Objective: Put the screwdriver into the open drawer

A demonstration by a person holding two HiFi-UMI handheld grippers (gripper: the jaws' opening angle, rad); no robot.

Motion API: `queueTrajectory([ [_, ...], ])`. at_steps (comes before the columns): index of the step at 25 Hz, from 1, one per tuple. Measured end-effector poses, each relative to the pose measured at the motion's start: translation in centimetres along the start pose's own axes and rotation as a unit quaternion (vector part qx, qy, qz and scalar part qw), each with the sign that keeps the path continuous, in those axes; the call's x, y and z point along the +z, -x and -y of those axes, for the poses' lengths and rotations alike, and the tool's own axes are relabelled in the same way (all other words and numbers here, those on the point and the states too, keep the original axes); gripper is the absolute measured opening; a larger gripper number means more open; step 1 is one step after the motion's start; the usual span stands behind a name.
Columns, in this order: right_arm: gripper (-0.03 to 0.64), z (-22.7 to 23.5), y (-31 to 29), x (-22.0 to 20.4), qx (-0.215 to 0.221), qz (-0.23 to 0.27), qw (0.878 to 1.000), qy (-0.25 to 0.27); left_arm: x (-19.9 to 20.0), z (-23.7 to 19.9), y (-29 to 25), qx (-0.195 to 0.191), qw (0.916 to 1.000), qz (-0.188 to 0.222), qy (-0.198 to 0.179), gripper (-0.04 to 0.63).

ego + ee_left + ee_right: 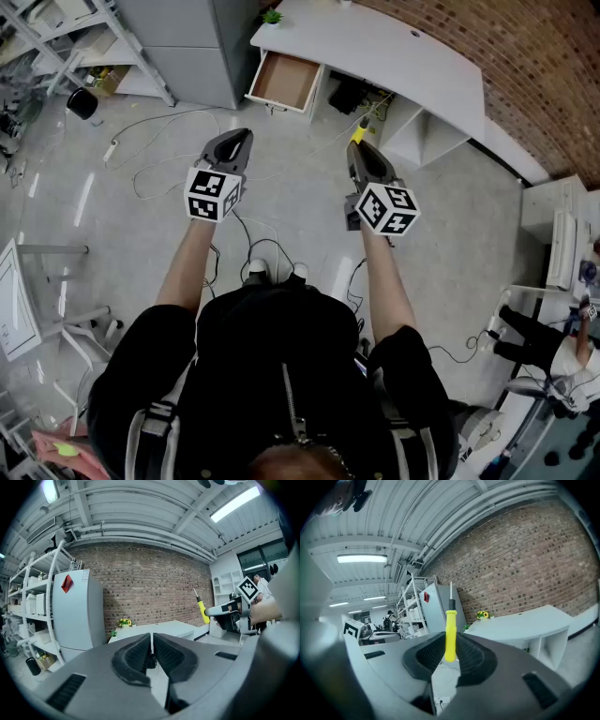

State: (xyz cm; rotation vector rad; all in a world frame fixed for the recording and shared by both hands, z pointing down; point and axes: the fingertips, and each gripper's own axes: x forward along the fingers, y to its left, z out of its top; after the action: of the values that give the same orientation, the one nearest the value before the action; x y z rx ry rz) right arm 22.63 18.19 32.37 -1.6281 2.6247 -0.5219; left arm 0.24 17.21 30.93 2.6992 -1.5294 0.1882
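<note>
Workshop floor (112, 234), cables strewn | white desk (394, 52) far | open drawer (284, 82) far left, bare inside | left gripper (240, 139) jaws almost together, empty | right gripper (360, 152) clamps yellow screwdriver (358, 133) upright, well short of the drawer | advice: carry far-left over the drawer, lower inside before release.

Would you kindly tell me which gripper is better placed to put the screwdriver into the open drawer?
Right: the right gripper holds the yellow screwdriver between its jaws; the left gripper is shut and empty.
</note>
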Motion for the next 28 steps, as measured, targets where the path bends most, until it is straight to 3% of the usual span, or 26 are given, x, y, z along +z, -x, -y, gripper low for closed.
queueTrajectory([
  [6,0.077,0.8,0.9,0.7,-0.003,0.001,1.0,-0.003,-0.4,1.3,-0.2,0.006,1.0,-0.007,0.0,0.035],
  [16,0.077,2.9,0.0,-0.6,0.032,-0.017,0.999,-0.027,-1.0,1.9,0.2,0.047,0.9988,-0.014,-0.001,0.035],
  [28,0.077,2.4,-7.6,-1.4,0.041,-0.04,0.998,-0.03,-2.8,-4.3,-3.5,0.055,0.9982,-0.017,0.018,0.035],
])
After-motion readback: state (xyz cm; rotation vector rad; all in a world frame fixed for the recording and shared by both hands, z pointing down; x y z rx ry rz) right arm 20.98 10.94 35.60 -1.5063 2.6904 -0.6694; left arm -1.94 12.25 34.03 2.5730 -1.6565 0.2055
